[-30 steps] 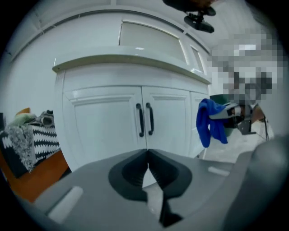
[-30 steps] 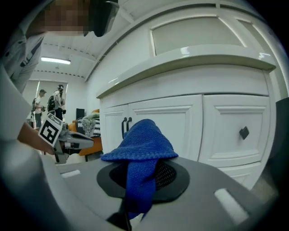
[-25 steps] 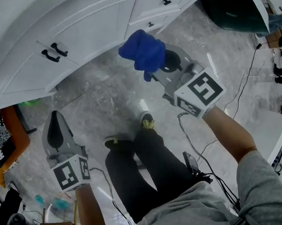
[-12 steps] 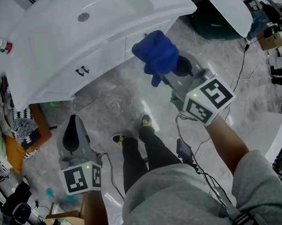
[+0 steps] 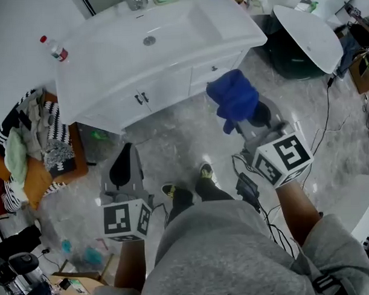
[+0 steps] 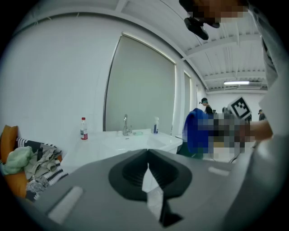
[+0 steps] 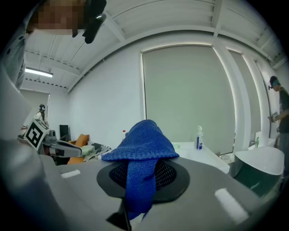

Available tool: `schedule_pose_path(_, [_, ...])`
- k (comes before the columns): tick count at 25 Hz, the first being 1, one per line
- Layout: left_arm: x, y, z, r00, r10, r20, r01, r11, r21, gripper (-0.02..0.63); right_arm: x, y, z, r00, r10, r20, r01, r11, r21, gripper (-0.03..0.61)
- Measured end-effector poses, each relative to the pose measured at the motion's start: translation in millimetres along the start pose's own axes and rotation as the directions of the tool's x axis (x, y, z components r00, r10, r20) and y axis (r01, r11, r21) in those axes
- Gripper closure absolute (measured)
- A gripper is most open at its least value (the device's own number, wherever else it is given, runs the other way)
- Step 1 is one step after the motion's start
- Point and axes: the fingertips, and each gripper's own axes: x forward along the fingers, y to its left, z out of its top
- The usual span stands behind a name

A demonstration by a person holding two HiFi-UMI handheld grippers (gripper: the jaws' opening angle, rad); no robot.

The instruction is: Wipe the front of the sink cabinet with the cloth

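The white sink cabinet (image 5: pixel 164 90) stands at the top of the head view, with two doors and a basin above. My right gripper (image 5: pixel 247 114) is shut on a blue knitted cloth (image 5: pixel 233 98), held in the air to the right of the cabinet front and apart from it. In the right gripper view the cloth (image 7: pixel 142 158) drapes over the closed jaws. My left gripper (image 5: pixel 125 167) hangs lower left over the floor, shut, with nothing in it; the left gripper view shows its gripper (image 6: pixel 148 180) with the jaws together.
A water bottle (image 5: pixel 53 49) lies on the countertop's left. Piled clothes on an orange chair (image 5: pixel 33 149) stand left of the cabinet. A white tub (image 5: pixel 307 34) is at the upper right. Cables (image 5: pixel 326 127) trail over the grey marble floor. My legs and shoes (image 5: pixel 186 189) are below.
The view has pulled back and up: the cabinet front shrank and the whole basin came into sight. Both grippers shifted rightward and lower in the picture, the cloth still held.
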Motion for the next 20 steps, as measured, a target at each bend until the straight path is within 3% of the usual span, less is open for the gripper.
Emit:
schedule_pose_path(11, [-20, 3, 19, 0.998, 0.058, 0.029, -0.059, 0.998, 0.024, 0.603, -30, -21, 36, 0.997, -0.037, 0.074, 0.037, 0.999, 0.0, 0.499])
schedule_pose_path(20, [-15, -16, 29, 0.998, 0.05, 0.042, -0.052, 0.998, 0.031, 0.603, -40, -39, 22, 0.996, -0.047, 0.074, 0.045, 0.998, 0.033, 0.499])
